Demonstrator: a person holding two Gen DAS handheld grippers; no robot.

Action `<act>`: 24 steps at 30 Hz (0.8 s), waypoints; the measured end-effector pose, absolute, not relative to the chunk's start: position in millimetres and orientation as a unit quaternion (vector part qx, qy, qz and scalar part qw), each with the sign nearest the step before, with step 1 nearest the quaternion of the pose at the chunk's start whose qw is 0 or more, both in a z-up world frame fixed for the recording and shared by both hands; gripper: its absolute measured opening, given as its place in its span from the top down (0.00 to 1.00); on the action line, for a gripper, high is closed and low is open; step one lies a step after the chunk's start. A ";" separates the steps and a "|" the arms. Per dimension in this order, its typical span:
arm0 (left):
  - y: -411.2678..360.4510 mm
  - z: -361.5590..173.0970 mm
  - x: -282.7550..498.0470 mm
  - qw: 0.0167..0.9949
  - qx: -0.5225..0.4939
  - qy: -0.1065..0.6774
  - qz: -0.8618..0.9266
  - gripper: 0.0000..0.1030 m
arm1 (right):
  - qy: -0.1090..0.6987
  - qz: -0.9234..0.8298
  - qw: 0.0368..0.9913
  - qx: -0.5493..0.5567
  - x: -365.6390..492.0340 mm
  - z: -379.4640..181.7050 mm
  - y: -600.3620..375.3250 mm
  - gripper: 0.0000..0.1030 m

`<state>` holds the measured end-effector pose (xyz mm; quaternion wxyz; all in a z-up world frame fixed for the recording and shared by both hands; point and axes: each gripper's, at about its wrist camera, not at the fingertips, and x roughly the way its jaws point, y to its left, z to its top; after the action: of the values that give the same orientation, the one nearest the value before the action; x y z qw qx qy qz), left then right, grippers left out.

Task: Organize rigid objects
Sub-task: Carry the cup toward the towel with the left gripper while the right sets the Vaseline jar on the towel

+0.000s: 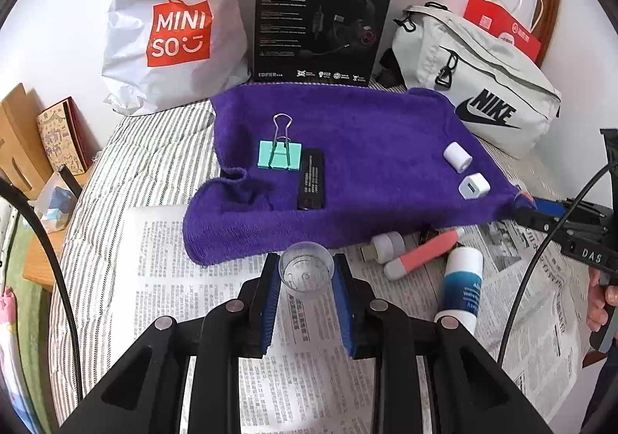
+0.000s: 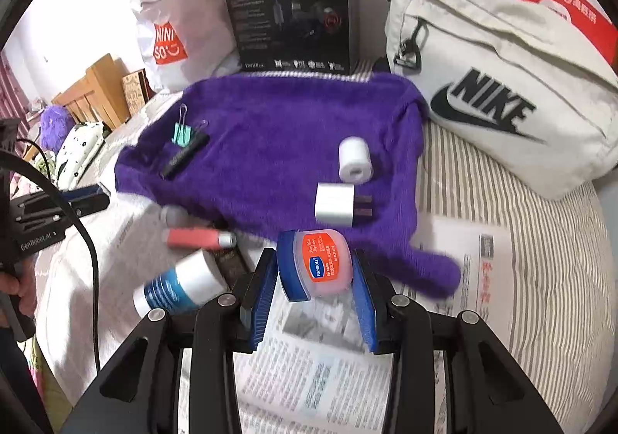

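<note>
Clear plastic cup (image 1: 306, 273) in left tool (image 1: 306, 291); fuzzy purple towel (image 1: 347, 163) beyond.

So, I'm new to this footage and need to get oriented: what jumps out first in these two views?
The purple towel spread across the middle of the bed, holding a teal binder clip and a white charger plug. Then what each gripper grips: the left gripper a small clear cup, the right gripper a pink balm jar with a blue lid. Behind, a white Nike bag.
</note>
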<state>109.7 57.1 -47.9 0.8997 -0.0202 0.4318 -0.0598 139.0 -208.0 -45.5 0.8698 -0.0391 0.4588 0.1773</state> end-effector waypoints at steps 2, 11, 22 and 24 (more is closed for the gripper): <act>58.5 -47.2 113.6 0.899 -0.021 0.433 -0.057 0.75 | 0.455 0.179 0.872 -0.038 149.3 -40.4 -205.6 0.63; 65.1 -46.1 134.7 0.899 -0.025 0.434 -0.052 0.75 | 0.439 0.175 0.880 -0.038 205.7 -32.7 -199.3 0.63; 70.2 -53.5 156.8 0.896 -0.033 0.439 -0.055 0.75 | 0.464 0.135 0.875 -0.034 295.6 -66.8 -181.4 0.63; 71.0 -54.6 159.7 0.895 -0.033 0.441 -0.056 0.75 | 0.473 0.132 0.870 -0.039 302.0 -74.4 -178.9 0.63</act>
<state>159.7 71.0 -54.6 0.8954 -0.0328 0.4406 -0.0555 302.0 -178.9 -74.4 0.8702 -0.0387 0.4732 0.1318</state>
